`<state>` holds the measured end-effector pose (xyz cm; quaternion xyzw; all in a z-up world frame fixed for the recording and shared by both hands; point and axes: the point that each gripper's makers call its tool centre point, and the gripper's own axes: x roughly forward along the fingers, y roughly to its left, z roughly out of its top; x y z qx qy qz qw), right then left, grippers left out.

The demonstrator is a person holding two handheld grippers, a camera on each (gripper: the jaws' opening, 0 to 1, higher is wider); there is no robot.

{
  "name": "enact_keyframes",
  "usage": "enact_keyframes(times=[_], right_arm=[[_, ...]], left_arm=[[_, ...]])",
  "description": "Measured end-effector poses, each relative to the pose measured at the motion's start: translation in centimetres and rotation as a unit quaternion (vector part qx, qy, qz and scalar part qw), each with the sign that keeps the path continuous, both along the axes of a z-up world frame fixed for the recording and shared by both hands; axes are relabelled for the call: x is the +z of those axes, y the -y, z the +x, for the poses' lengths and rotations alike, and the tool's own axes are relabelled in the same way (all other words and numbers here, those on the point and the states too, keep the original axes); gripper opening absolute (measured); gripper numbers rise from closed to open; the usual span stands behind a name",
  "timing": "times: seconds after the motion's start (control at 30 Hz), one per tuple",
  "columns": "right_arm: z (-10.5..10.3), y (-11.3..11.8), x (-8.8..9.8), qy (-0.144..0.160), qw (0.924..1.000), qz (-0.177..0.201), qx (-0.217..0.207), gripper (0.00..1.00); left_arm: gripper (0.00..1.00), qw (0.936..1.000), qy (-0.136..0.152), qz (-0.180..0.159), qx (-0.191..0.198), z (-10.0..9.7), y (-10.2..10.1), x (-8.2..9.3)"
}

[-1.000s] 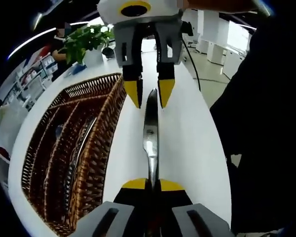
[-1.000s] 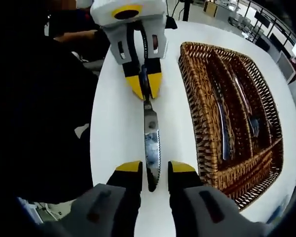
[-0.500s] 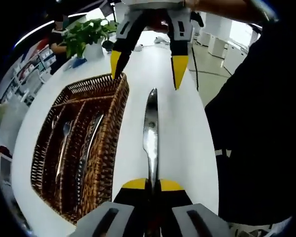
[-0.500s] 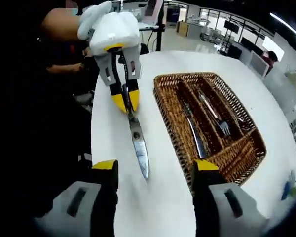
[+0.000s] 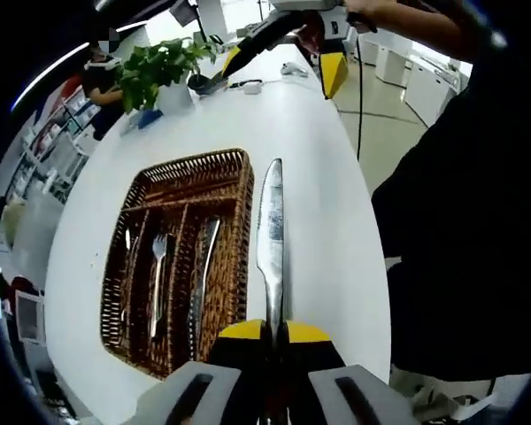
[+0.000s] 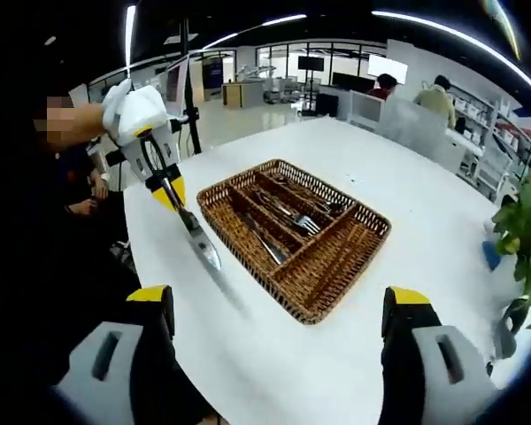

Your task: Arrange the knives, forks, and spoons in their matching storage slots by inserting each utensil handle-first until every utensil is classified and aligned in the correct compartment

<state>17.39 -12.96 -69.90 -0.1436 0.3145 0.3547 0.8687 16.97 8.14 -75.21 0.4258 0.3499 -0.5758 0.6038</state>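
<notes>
Wicker cutlery tray (image 6: 336,266) on white table (image 6: 442,221), partly stocked.
Compartments hold a fork (image 5: 157,266), spoon (image 5: 127,241) and knife (image 5: 203,274). Left gripper (image 5: 274,332) clamps a knife's (image 5: 270,230) handle, blade raised just right of the tray. Right gripper (image 6: 279,301) jaws spread wide, holding nothing.

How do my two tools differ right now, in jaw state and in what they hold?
The left tool has its jaws shut on the handle of the knife, blade pointing forward above the white table; the right tool holds nothing. The left tool's jaws are pressed together, while the right tool's stand wide apart. The left tool sits beside the wicker tray; the right tool looks at the tray from farther back. Both have yellow-tipped jaws.
</notes>
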Motion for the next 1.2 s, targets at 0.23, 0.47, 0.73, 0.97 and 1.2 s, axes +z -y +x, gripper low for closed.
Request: enact_keyframes(times=[0.23, 0.47, 0.73, 0.97, 1.2], right_arm=[[0.1, -0.2, 5.0, 0.060, 0.9960, 0.047, -0.046, 0.99], [0.0, 0.2, 7.9, 0.091, 0.9914, 0.072, -0.060, 0.99], [-0.4, 0.4, 7.1, 0.085, 0.9931, 0.057, -0.058, 0.99], [-0.7, 0.3, 7.1, 0.082, 0.9933, 0.058, -0.058, 0.99], [-0.8, 0.5, 7.4, 0.085, 0.9924, 0.062, -0.063, 0.99]], left_arm=[[0.04, 1.0000, 0.009, 0.003, 0.002, 1.0, 0.0, 2.3], [0.04, 0.9998, 0.015, 0.010, 0.000, 1.7, -0.3, 2.6], [0.04, 0.9997, 0.020, 0.011, -0.003, 1.9, 0.0, 2.3], [0.04, 0.9996, 0.025, 0.010, -0.004, 2.5, 0.1, 2.2], [0.04, 0.9994, 0.032, 0.014, -0.006, 3.3, 0.2, 2.0]])
